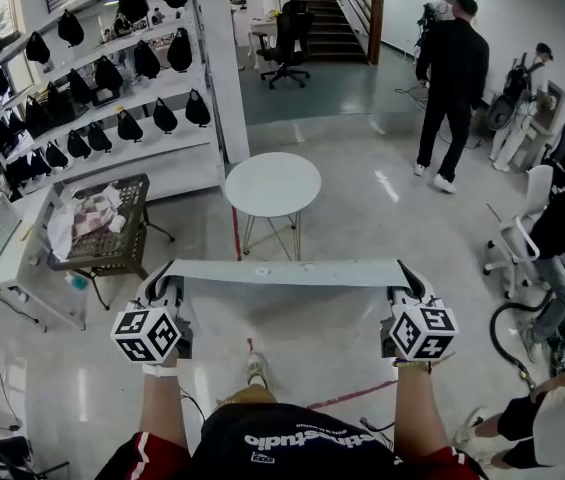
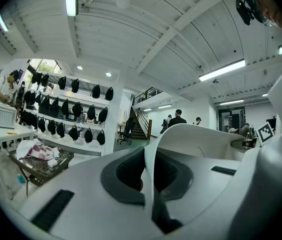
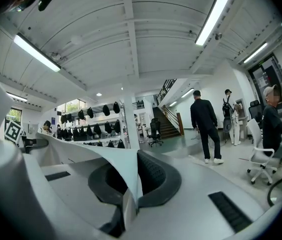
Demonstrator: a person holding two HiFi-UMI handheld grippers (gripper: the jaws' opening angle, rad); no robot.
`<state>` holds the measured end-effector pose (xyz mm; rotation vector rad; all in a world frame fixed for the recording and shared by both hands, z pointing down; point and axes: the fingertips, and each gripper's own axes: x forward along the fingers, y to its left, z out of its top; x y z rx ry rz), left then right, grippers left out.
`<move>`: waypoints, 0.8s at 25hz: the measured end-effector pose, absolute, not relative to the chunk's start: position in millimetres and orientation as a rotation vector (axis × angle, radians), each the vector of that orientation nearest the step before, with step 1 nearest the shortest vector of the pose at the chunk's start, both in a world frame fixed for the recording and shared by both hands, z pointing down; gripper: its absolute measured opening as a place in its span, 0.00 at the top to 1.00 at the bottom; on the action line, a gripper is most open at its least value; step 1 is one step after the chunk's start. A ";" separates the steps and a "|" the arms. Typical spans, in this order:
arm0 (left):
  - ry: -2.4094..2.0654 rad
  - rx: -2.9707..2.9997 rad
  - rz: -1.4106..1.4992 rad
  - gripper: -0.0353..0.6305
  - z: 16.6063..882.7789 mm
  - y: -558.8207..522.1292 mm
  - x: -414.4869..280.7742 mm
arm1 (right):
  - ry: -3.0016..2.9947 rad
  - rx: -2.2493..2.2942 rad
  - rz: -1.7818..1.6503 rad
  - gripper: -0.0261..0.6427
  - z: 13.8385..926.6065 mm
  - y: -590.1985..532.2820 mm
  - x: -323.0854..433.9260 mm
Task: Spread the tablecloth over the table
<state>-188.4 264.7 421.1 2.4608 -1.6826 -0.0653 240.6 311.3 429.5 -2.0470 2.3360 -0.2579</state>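
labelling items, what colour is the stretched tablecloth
Plain pale grey-white tablecloth; clearest in the head view.

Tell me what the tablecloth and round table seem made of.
The tablecloth: thin, pale, matte sheet, likely soft plastic or coated fabric; it curls smoothly where pinched. The round table: smooth white top, perhaps laminate, on thin metal-looking legs.

The right gripper (image 3: 131,183) has its jaws pressed together on the edge of the pale tablecloth (image 3: 88,151), which stands pinched between the dark pads (image 3: 155,176) and runs away in a taut band toward the left. Beyond it, a person in black (image 3: 205,126) stands on the shiny floor (image 3: 230,176) with their back turned. Another person (image 3: 275,126) sits on a white chair (image 3: 260,159) at the right. Farther back are a staircase (image 3: 169,129), a black office chair (image 3: 154,131) and shelves of black bags (image 3: 88,129). Long lamps (image 3: 213,16) cross the white ceiling.
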 end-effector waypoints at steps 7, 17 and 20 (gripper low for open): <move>-1.678 2.474 -0.059 0.92 419.0 258.7 -183.4 | 2.320 -2.034 -0.280 0.92 434.4 307.2 245.2; -1.702 2.463 -0.103 0.92 413.2 239.5 -176.5 | 2.342 -2.034 -0.276 0.92 428.6 293.9 251.8; -1.692 2.466 -0.108 0.92 411.8 233.7 -171.0 | 2.331 -2.040 -0.274 0.92 424.1 293.9 256.9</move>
